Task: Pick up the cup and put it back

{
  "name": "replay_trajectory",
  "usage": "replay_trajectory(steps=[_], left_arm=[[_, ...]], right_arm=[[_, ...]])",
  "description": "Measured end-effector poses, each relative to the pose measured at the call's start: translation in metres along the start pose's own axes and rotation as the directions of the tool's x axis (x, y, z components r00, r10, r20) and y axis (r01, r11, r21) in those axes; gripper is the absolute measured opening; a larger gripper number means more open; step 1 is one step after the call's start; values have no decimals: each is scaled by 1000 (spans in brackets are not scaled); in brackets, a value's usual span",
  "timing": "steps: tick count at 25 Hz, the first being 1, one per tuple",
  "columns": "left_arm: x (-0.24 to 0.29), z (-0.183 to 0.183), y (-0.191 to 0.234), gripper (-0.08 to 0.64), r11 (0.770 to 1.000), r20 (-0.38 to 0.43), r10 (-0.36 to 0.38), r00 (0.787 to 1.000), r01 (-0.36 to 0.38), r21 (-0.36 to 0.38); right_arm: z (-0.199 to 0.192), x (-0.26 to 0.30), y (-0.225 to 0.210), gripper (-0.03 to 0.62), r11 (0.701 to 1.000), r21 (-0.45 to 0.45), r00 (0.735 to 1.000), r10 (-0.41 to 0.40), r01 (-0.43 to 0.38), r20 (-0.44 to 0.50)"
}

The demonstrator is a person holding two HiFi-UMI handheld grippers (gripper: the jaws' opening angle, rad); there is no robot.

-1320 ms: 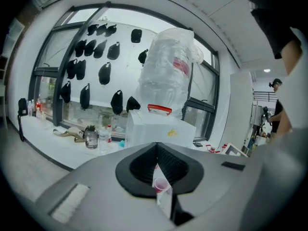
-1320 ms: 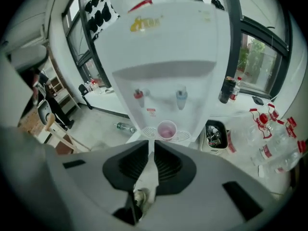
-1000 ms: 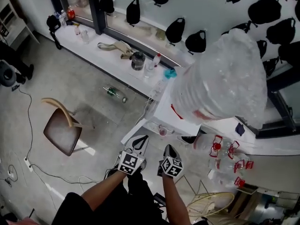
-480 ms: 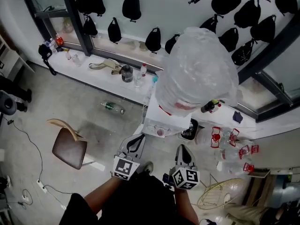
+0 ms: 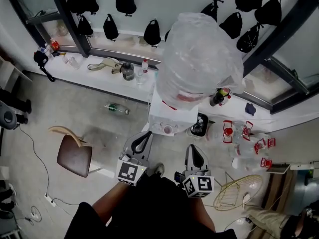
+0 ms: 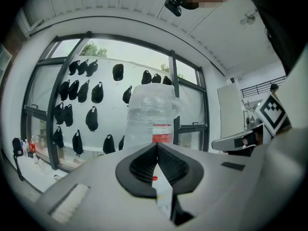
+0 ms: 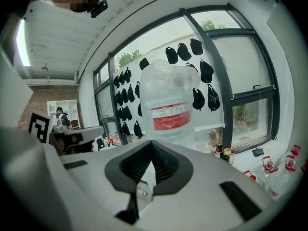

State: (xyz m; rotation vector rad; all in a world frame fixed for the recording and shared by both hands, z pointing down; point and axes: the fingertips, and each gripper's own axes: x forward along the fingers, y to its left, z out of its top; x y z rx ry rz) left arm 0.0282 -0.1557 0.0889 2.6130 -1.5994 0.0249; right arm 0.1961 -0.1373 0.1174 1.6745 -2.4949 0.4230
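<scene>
dispenser (image 5: 172,116): mostly hidden under water jug (image 5: 199,54) | cup (image 5: 168,129): too small to tell

the cup (image 5: 168,129) is small and round, pale and see-through with a pinkish tint inside; it stands upright, mouth up, on the white ledge (image 5: 155,125) at the front of the water dispenser, just below the big clear bottle (image 5: 199,54); nothing touches it; it is too small in the head view to tell whether it holds anything
</scene>
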Motion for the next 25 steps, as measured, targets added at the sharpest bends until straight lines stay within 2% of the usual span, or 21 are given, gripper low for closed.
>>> replay_trajectory(steps=[4, 14, 25], left_arm=[[3, 7, -8, 6, 1000, 19, -11, 1000, 11, -14], [-4, 1, -14, 6, 1000, 4, -22, 1000, 22, -14], [-7, 1, -12, 6, 999, 19, -16, 1000, 17, -35]], right_arm=[[1, -3, -3, -5, 1000, -16, 1000, 1, -1, -1], [10, -3, -4, -6, 1000, -16, 1000, 1, 0, 27], [11, -6, -1, -5, 999, 38, 999, -1, -1, 54]])
